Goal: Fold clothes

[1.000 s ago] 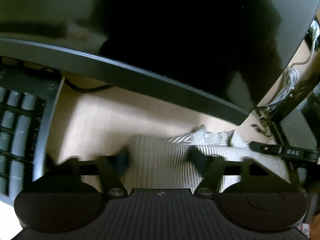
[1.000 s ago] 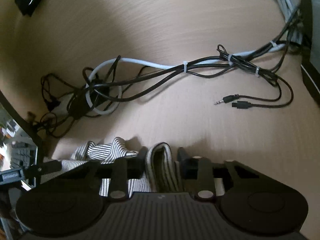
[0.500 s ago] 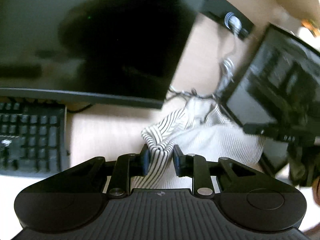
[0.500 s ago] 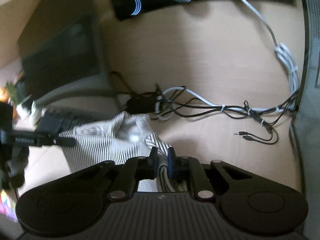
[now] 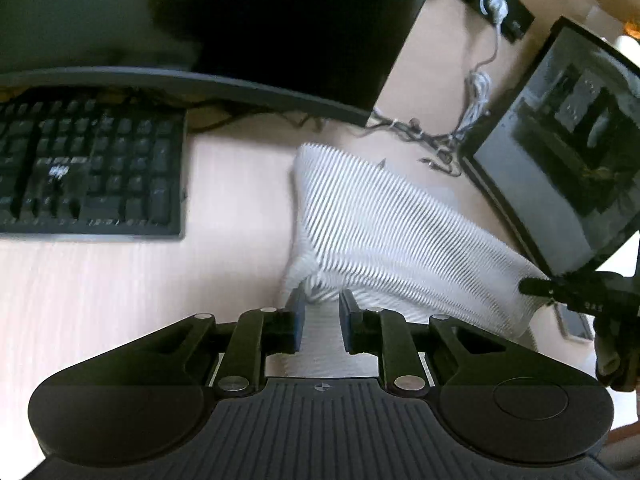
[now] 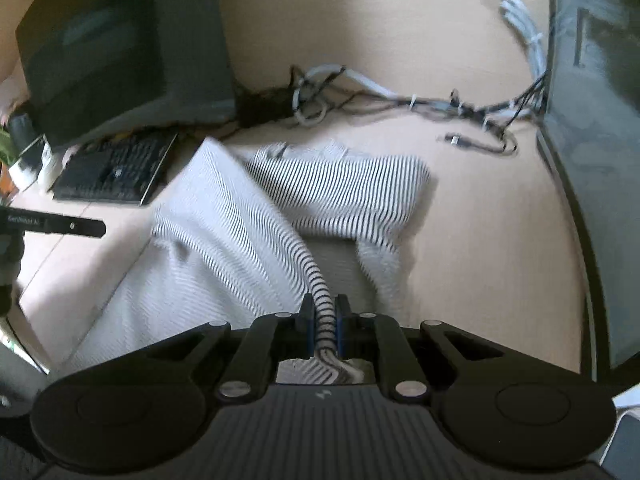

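A white garment with thin black stripes (image 5: 392, 224) is stretched over the light wooden desk (image 5: 100, 288). My left gripper (image 5: 322, 304) grips its near left edge; the jaws are still closing, with a bunch of cloth pressed between the blue pads. In the right wrist view the same garment (image 6: 224, 216) hangs partly folded over itself. A rolled striped edge runs into my right gripper (image 6: 324, 312), which is shut tight on it. Both grippers hold the cloth raised off the desk. The fabric under each gripper is hidden.
A black keyboard (image 5: 88, 176) lies left, under a large dark monitor (image 5: 240, 20). A second screen (image 5: 560, 152) stands at the right. Tangled black and white cables (image 6: 400, 100) lie behind the garment. A laptop-like dark screen (image 6: 120, 48) and keyboard (image 6: 116, 168) are far left.
Both grippers went from open around the crumpled cloth to shut on it. They pulled back and up from the cables, and the garment spread out between them.
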